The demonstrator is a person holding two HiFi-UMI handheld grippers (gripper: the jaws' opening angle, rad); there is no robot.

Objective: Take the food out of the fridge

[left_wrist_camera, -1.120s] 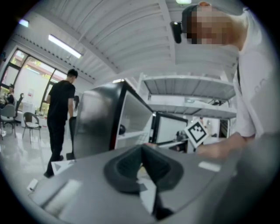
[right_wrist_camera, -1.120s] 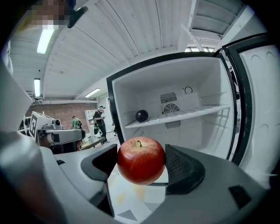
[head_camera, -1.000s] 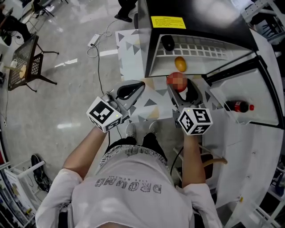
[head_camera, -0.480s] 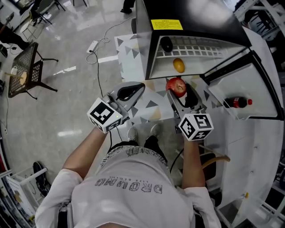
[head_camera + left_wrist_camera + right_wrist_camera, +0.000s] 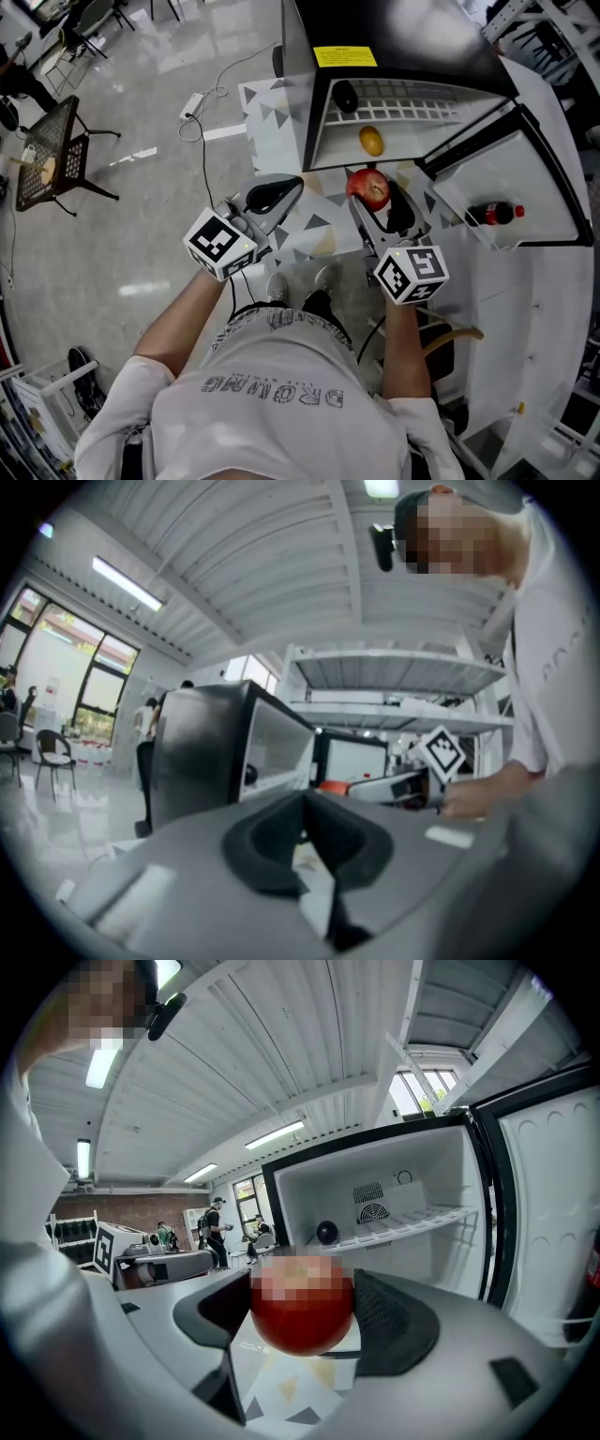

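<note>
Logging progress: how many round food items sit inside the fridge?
2: a dark one on the shelf's left, an orange one nearer the front. Others may be hidden.

A workshop-like lab hall: ribbed ceiling (image 5: 262, 564), strip lights (image 5: 127, 585), metal shelving (image 5: 403, 663), polished floor (image 5: 112, 234).

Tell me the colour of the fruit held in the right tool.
Red. The apple shows best in the head view.

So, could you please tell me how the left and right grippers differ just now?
The right gripper has its tongs shut on the red apple; the left gripper has its tongs shut on nothing. The right gripper faces the open fridge; the left gripper sits off toward its left side. Both point forward.
</note>
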